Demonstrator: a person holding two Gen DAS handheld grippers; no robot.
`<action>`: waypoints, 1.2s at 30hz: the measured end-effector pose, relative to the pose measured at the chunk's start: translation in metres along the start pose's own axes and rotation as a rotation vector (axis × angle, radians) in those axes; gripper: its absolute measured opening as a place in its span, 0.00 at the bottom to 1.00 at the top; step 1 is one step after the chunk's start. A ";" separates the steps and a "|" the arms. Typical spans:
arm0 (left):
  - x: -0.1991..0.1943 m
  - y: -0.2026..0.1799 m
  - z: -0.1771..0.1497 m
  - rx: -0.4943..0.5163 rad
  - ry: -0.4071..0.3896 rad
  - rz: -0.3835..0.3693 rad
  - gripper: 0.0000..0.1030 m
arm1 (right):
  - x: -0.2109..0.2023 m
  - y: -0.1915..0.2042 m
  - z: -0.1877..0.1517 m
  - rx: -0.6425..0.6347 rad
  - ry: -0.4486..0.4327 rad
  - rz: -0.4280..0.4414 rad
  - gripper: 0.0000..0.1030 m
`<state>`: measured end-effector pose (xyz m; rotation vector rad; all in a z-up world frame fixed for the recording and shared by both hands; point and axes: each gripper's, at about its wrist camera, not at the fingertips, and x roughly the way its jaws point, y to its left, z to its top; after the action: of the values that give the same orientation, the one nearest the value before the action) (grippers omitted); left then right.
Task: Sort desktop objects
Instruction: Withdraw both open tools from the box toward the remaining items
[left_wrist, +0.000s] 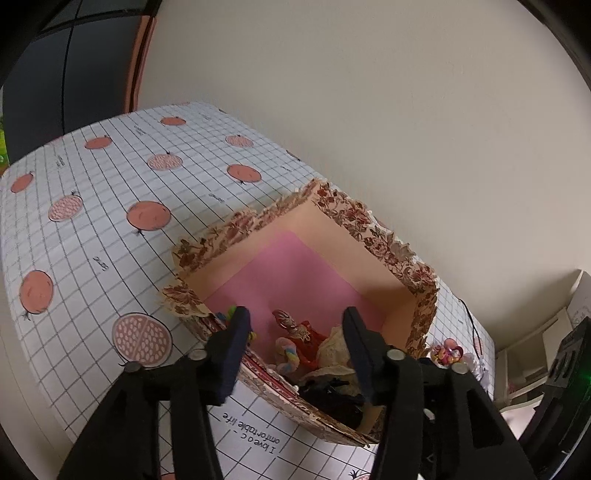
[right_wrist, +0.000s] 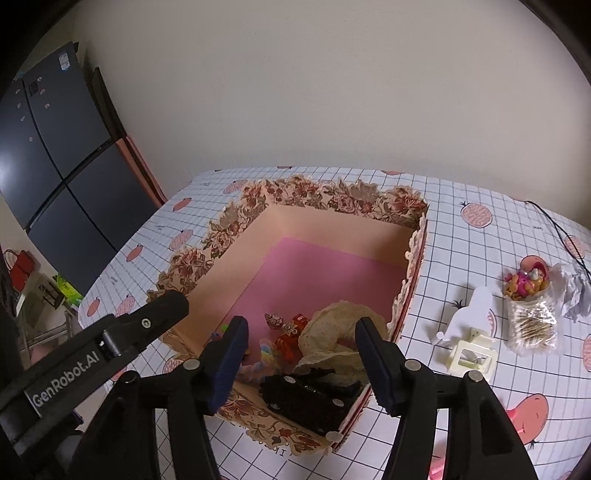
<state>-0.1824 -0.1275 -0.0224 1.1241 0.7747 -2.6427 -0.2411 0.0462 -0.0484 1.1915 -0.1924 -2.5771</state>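
Note:
A floral-edged cardboard box (left_wrist: 369, 221) (right_wrist: 229, 229) with a pink floor stands on the table. In its near corner lie a black toy car (right_wrist: 306, 398) (left_wrist: 332, 400), a cream lace piece (right_wrist: 332, 325) (left_wrist: 334, 347), red ornaments (right_wrist: 291, 332) (left_wrist: 306, 332) and a pastel twisted toy (right_wrist: 264, 354) (left_wrist: 290, 354). My left gripper (left_wrist: 295, 325) is open and empty above the box's near edge. My right gripper (right_wrist: 301, 332) is open and empty above the same corner. The left gripper's finger (right_wrist: 159, 310) shows at the left of the right wrist view.
To the right of the box lie a white clip-like piece (right_wrist: 469, 332), a clear bag of colourful trinkets (right_wrist: 530, 314) (left_wrist: 448, 352) and crumpled paper (right_wrist: 576, 291). A black cord (right_wrist: 554, 221) runs over the checked tablecloth (left_wrist: 110, 221). A wall stands behind; a dark fridge (right_wrist: 55, 166) is at left.

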 end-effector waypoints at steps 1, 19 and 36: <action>-0.001 0.000 0.000 0.001 -0.004 0.006 0.58 | -0.001 0.000 0.000 0.000 -0.003 -0.002 0.64; -0.024 -0.019 -0.002 0.015 -0.059 0.038 0.64 | -0.041 -0.027 0.008 0.021 -0.052 -0.030 0.85; -0.036 -0.090 -0.030 0.117 -0.060 0.027 0.66 | -0.102 -0.085 0.008 0.044 -0.111 -0.153 0.86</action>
<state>-0.1690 -0.0366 0.0218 1.0682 0.5968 -2.7162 -0.2026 0.1593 0.0097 1.1194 -0.1896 -2.7879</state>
